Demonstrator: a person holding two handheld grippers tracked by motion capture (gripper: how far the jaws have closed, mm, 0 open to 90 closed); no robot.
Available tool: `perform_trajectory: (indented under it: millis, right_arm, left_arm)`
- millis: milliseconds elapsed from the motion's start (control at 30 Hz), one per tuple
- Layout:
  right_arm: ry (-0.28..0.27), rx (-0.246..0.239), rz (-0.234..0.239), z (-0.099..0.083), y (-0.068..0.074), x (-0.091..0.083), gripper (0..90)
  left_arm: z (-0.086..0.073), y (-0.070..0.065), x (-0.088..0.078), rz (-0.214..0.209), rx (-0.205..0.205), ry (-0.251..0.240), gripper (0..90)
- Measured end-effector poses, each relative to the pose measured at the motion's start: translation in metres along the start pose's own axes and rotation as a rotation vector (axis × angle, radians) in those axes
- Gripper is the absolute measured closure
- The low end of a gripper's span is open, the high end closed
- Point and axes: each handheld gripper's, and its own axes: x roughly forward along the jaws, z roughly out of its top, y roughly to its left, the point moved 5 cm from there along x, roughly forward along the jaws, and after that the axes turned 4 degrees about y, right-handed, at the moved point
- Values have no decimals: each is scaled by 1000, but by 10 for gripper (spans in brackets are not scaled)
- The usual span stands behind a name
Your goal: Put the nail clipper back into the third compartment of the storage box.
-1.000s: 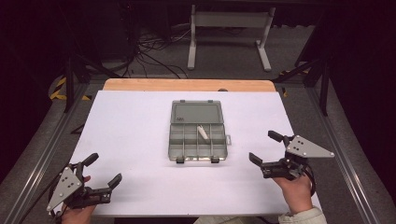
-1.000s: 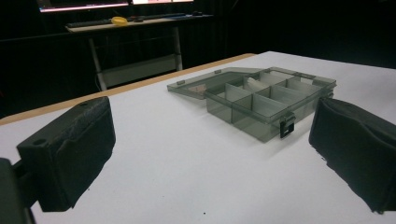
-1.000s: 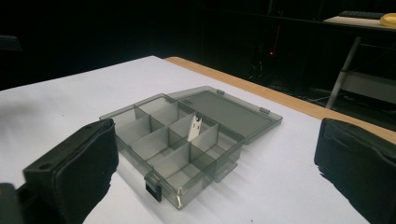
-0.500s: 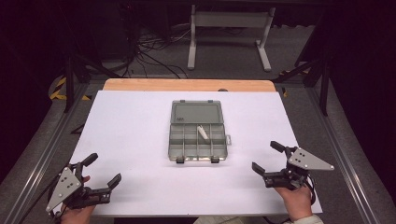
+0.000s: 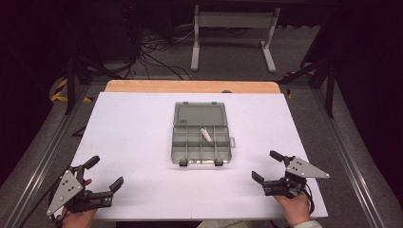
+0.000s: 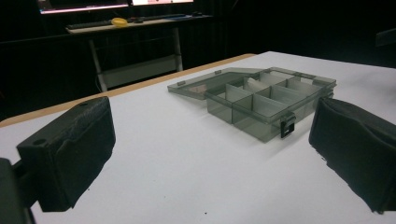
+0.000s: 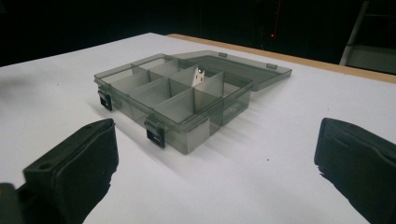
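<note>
Spanning most of the high view, the flat white rectangular surface (image 5: 142,142) carries everything, with a strip of bare wood along its far edge. Centre, slightly toward the far side: smoke-grey translucent plastic compartment box (image 5: 201,135), lid swung fully open and lying flat behind the tray, two black latches on the near wall. Dividers split the tray into several cells. Left claw (image 5: 102,176) at the near left corner, jaws spread wide, holding nothing, well apart from the box. Right claw (image 5: 267,166) at the near right, jaws likewise spread and empty, nearer the box but not touching. Smallest item: a small white oblong piece (image 5: 206,134) inside a right-hand cell, lying tilted.
</note>
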Motion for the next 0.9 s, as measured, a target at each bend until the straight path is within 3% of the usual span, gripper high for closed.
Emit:
perform_trajectory:
  millis: [300, 900]
  right_arm:
    - [43, 9, 14, -9, 9, 10, 1]
    - [45, 9, -2, -9, 7, 10, 2]
  left_arm:
    - [0, -1, 1, -4, 3, -2, 14]
    - [0, -1, 1, -11, 6, 2, 15]
